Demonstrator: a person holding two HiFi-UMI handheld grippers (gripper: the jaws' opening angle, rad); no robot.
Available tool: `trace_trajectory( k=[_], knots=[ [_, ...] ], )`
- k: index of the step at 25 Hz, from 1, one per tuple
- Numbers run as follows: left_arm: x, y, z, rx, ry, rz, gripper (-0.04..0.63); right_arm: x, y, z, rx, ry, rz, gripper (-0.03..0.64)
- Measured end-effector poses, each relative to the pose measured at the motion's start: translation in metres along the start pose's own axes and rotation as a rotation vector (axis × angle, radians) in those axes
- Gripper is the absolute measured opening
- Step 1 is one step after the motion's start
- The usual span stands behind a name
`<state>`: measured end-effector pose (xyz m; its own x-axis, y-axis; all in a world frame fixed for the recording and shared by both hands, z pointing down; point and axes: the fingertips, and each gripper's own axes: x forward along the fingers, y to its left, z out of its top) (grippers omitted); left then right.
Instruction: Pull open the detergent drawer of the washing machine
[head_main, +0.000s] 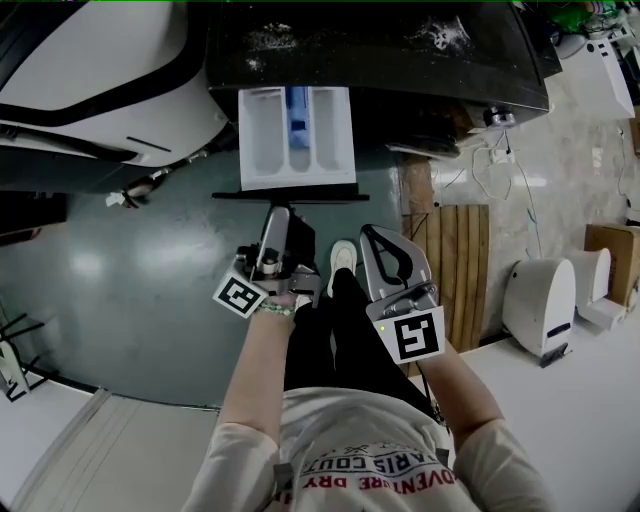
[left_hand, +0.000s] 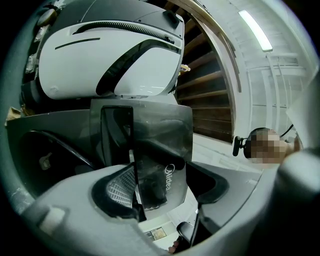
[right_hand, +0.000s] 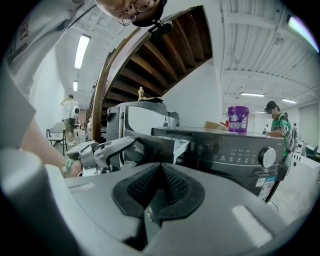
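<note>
Only the head view shows inside drawer (head_main: 265, 140).

A purple tub (right_hand: 238, 119) stood at three o'clock in the right gripper view. In the head view, slatted wooden boards (head_main: 455, 270) lay at three o'clock, a white appliance (head_main: 90, 60) at ten.

Glossy grey-green floor (head_main: 130, 270), paler flooring (head_main: 590, 120) to the right, strewn with loose white cables (head_main: 497, 157). Slatted wooden panel (head_main: 455, 270) flat on the ground. Overhead, dark wooden staircase underside (right_hand: 165, 55), white walls (right_hand: 195, 95), lit fluorescent ceiling strips (right_hand: 82, 50).
</note>
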<state>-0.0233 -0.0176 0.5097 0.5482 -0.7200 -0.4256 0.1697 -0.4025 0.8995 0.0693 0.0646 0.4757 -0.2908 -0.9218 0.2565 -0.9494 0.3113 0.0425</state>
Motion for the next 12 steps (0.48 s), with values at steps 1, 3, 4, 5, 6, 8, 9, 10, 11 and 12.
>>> trace_trajectory(
  k=[1,3,4,5,6,8,9,10,11,12],
  knots=[
    [-0.001,0.0,0.0,0.002,0.008,0.009,0.308,-0.001,0.001,0.0,0.001,0.003,-0.003,-0.002],
    [-0.005,0.0,-0.001,0.013,0.02,0.051,0.352,-0.005,0.003,0.001,0.007,0.005,-0.01,-0.002],
    [-0.009,0.002,-0.001,0.022,0.024,0.084,0.367,-0.006,0.003,0.002,0.01,0.004,-0.013,-0.002],
    [-0.013,0.004,-0.001,0.033,0.024,0.119,0.374,-0.008,0.005,0.004,0.014,0.002,-0.016,-0.002],
    [-0.017,0.004,0.0,0.044,0.02,0.151,0.374,-0.009,0.006,0.006,0.018,-0.001,-0.018,-0.002],
    [-0.024,-0.001,0.002,0.065,0.011,0.18,0.374,-0.013,0.011,0.013,0.021,-0.01,-0.016,-0.002],
    [-0.027,-0.007,0.002,0.071,0.01,0.177,0.373,-0.015,0.014,0.018,0.02,-0.015,-0.014,-0.002],
    [-0.029,-0.014,0.002,0.08,0.012,0.168,0.372,-0.018,0.017,0.024,0.016,-0.02,-0.012,-0.002],
    [-0.03,-0.023,0.003,0.098,0.02,0.157,0.354,-0.02,0.02,0.029,0.01,-0.025,-0.01,-0.002],
    [-0.03,-0.032,0.003,0.132,0.038,0.146,0.292,-0.022,0.022,0.035,0.006,-0.028,-0.009,-0.002]
  ],
)
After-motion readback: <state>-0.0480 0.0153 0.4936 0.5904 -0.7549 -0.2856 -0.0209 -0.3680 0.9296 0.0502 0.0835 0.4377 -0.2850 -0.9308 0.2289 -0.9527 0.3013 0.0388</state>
